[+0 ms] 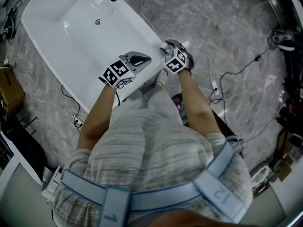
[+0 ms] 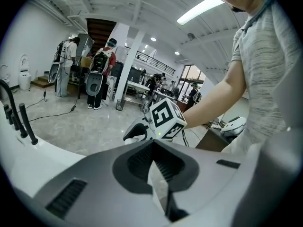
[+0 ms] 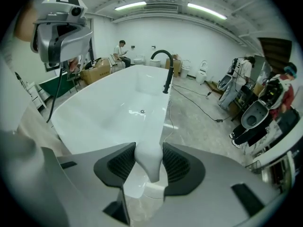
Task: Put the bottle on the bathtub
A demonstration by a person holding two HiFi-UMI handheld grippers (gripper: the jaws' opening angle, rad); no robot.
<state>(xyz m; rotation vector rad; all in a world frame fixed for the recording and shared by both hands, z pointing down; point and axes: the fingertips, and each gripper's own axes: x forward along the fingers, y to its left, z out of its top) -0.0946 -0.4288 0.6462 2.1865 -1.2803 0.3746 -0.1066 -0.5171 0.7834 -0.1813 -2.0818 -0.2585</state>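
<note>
Plain white bottle (image 3: 148, 151), smooth and tapering, is clamped in the right gripper (image 3: 149, 163)'s wide-set jaws over the bathtub (image 1: 71, 30)'s near rim. Left gripper (image 1: 142, 59), closed and empty, is at 9 o'clock of it, tilted slightly down. Right gripper points steeply down.

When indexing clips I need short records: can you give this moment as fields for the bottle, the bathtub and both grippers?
bottle: white, clamped between the right gripper's pads
right gripper: shut on the bottle, aimed down over the bathtub's near rim
left gripper: jaws together, nothing between them
bathtub: white, with a black faucet at the far end
bottle touching rim: cannot tell
</note>
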